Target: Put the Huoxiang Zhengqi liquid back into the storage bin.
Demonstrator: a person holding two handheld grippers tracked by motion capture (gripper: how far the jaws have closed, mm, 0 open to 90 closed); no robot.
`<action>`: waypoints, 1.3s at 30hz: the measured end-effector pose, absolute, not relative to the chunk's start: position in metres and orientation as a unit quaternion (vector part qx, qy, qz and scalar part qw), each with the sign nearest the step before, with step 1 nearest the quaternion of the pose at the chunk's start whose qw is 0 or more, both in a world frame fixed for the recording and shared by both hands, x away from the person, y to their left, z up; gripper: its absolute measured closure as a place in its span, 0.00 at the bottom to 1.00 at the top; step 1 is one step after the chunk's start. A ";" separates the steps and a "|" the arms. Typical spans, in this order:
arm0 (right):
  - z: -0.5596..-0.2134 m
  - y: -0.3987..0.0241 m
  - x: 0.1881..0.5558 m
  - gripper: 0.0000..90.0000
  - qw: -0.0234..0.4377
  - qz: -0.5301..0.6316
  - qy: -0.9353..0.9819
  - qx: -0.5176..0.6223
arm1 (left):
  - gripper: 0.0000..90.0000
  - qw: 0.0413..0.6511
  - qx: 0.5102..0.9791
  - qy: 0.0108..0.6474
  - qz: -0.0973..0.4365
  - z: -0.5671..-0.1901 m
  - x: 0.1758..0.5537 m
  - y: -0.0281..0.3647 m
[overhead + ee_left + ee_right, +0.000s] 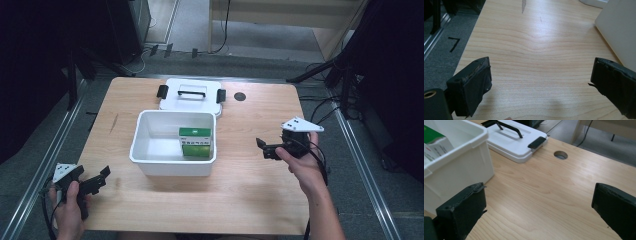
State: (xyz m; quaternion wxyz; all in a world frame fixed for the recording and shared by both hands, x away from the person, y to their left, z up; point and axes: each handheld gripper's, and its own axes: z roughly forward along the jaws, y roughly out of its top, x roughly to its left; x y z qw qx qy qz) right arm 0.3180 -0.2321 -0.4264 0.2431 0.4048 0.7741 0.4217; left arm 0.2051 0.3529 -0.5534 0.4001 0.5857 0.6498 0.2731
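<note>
A white open bin (150, 150) stands in the middle of the wooden table (250, 195). Inside it, against the right wall, are two green-and-white boxes (196, 141). The bin's white lid (191, 95), with a black handle and black clips, lies flat behind it. My left gripper (104, 179) is at the table's front left corner, open and empty, left of the bin. My right gripper (263, 149) is open and empty right of the bin, pointing at it. In the right gripper view the bin (456, 162), a box (434, 137) and the lid (516, 142) lie ahead, left of the right gripper (539, 187).
A round cable hole (240, 96) sits in the table near the back, right of the lid. Bare wood lies between the left gripper (541, 63) jaws, with the bin wall (619, 30) at the upper right. Dark stands and cables surround the table on the floor.
</note>
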 end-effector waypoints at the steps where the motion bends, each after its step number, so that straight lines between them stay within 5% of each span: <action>1: -0.434 -0.242 0.312 0.00 0.251 0.424 0.764 0.416 | 0.04 0.400 0.586 0.650 0.273 -0.553 0.205 0.353; 39: -0.537 -0.361 0.218 0.05 0.278 0.412 0.675 0.544 | 0.04 0.399 0.585 0.650 0.275 -0.553 0.205 0.352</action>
